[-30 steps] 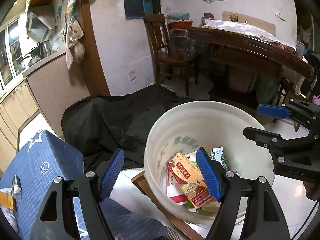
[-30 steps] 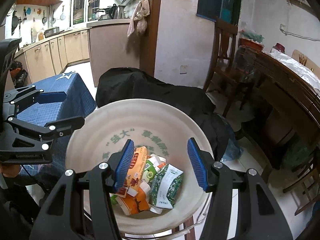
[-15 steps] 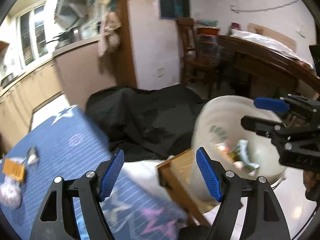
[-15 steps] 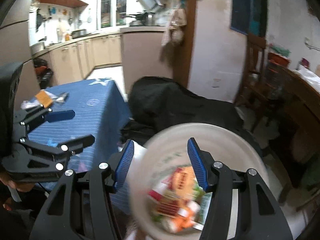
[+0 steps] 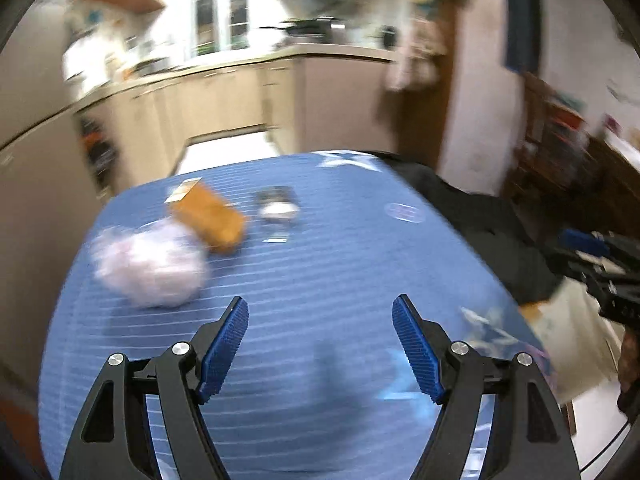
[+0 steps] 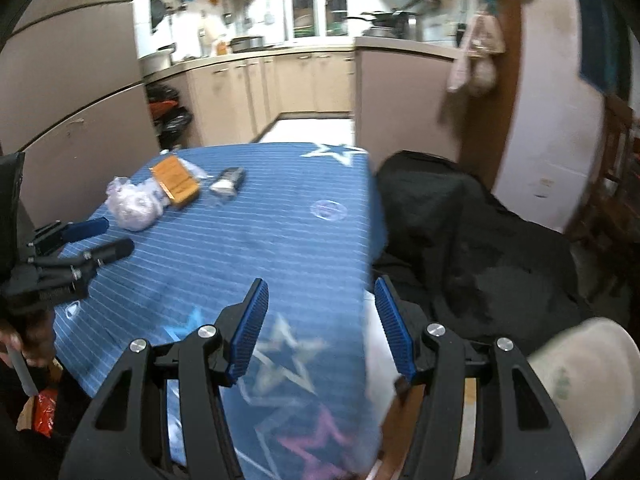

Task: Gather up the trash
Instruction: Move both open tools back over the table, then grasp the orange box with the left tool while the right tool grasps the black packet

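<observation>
On the blue striped tablecloth lie a crumpled pale plastic bag, an orange box and a small dark-and-white wrapper. The same bag, box and wrapper lie at the far left in the right wrist view. My left gripper is open and empty over the near part of the table. My right gripper is open and empty at the table's right edge. The white trash bucket stands at the lower right.
A black cloth-covered heap sits right of the table. Kitchen cabinets run along the back. A dark wooden chair and table stand at far right. An orange packet lies low at the left.
Both grippers have swung left, away from the bucket and over the blue table. The bucket has slid to the right edge of view. Both stay open and empty.
</observation>
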A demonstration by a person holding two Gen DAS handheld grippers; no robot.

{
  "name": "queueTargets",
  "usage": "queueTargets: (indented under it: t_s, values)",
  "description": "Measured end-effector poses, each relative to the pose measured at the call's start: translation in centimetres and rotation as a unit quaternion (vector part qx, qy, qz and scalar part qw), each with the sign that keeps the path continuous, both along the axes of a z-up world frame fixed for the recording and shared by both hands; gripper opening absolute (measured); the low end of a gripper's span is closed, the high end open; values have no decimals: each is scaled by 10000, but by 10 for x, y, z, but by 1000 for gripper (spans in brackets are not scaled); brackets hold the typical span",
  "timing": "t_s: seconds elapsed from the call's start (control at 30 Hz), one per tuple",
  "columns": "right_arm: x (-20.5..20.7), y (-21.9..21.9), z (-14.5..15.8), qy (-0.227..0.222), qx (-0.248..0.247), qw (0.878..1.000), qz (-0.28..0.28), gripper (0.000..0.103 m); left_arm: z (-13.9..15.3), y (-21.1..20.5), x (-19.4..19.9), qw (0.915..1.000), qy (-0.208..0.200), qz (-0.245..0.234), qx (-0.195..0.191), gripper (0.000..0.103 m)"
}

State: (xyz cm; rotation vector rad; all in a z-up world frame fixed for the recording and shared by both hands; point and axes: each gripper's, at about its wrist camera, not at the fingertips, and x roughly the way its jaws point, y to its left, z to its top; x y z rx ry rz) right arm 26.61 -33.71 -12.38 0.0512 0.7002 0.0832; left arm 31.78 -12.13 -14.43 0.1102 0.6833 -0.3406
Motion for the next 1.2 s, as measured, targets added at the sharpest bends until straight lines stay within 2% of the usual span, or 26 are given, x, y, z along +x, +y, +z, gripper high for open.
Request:
queueTargets:
  t_s: [0.2,0.33,0.4,0.57,0.73,0.77,0.8,0.83,0.93,1.03,1.13,1.2]
  values:
    - [69,37,0,161,485,9977,455,54,26,65,56,9964,-114,787,-304,76]
    - [109,65,-5,291,339,9967,683,54,34,85,98,9944,-79,937,-481,79]
    - [126,76,-10,366,178,9964,739,54,30,88,119,9954,34,819,-486,79]
    - [154,73,-26,605,25,9963,615,54,7,80,161,9976,144,674,-48,79]
    - [161,62,-40,749,32,9960,491,54,-13,72,186,9981,509,339,-124,78]
    - [163,61,-42,772,24,9959,471,54,-16,69,188,9981,539,277,-80,75]
    - [164,61,-43,789,17,9958,457,54,-19,67,189,9980,585,210,-60,56]
    - [164,60,-44,790,23,9958,460,54,-22,66,187,9981,577,201,-39,47]
    - [164,61,-44,765,60,9957,520,54,-18,74,173,9987,413,75,-297,34]
    - [166,65,-44,717,52,9956,610,54,-4,95,145,9954,352,65,-885,29]
    - [168,71,-44,681,67,9953,686,54,14,119,104,9933,33,74,-1155,28]
    - [171,77,-46,689,67,9949,728,54,23,134,84,9904,1,126,-1377,28]
